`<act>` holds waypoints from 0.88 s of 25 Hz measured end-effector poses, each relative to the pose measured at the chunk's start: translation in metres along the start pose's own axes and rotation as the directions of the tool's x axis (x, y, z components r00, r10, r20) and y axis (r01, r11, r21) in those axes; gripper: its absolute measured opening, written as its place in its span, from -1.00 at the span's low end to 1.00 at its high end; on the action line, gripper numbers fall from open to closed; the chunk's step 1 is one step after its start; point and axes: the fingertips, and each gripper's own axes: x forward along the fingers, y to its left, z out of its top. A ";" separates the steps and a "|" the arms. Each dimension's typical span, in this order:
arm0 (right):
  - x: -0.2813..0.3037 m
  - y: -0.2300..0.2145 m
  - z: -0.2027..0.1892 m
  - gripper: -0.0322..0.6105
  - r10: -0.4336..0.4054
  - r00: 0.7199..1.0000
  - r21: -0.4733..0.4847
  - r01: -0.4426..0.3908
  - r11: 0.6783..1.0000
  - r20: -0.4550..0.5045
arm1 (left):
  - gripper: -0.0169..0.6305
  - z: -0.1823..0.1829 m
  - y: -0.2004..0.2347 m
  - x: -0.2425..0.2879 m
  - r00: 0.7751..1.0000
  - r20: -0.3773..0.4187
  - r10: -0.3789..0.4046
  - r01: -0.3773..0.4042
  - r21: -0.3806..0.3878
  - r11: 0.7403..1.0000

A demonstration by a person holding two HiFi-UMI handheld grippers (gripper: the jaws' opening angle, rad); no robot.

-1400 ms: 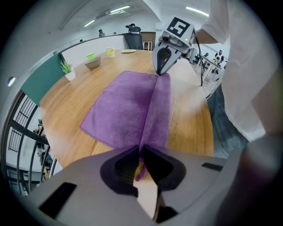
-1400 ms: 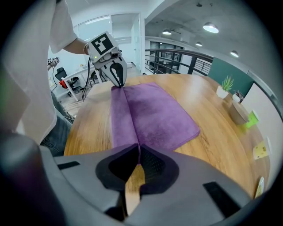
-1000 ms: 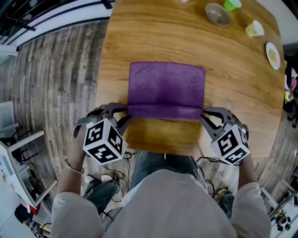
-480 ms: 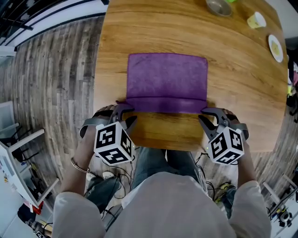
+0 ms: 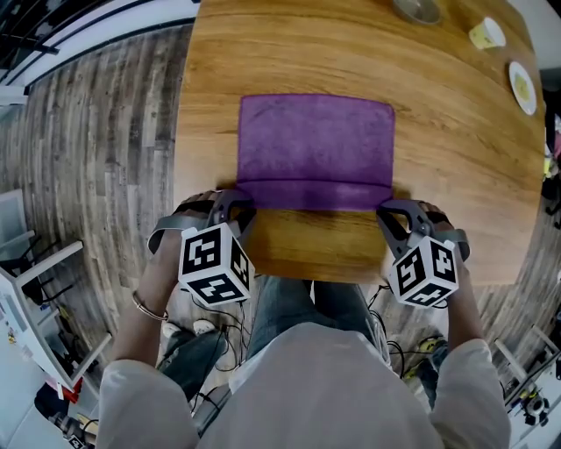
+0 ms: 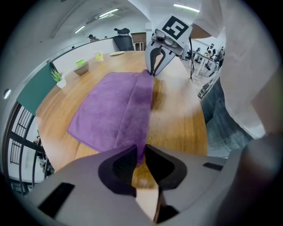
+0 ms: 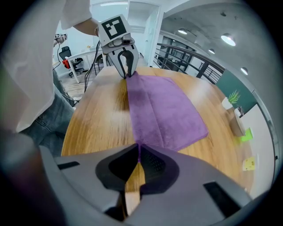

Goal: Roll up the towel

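A purple towel (image 5: 316, 145) lies flat on the wooden table (image 5: 456, 193), its near edge folded over into a narrow band (image 5: 314, 195). My left gripper (image 5: 235, 205) is at the band's left end and my right gripper (image 5: 391, 210) at its right end, both pointing steeply down. In the left gripper view the jaws (image 6: 140, 152) have just been closing and pinch the towel's (image 6: 115, 106) folded corner. The right gripper view shows the jaws (image 7: 138, 148) just closed tight on the towel's (image 7: 163, 110) other corner. Each gripper view shows the opposite gripper at the fold's far end.
A metal bowl (image 5: 417, 9), a pale cup (image 5: 486, 33) and a small plate (image 5: 521, 86) stand at the table's far right. A potted plant (image 6: 58, 78) sits by the far edge. The person's legs (image 5: 307, 298) are at the near edge, with bare wood between it and the fold.
Both grippers have sunk to the table at the fold's two ends and rolled slightly. Their jaws have narrowed onto the towel's corners.
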 end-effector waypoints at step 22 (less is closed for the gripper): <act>-0.038 0.032 0.001 -0.86 0.078 0.993 0.173 -0.093 0.981 0.092 | -0.90 0.004 -0.031 -0.028 0.996 0.031 -0.084 0.086 -0.072 0.994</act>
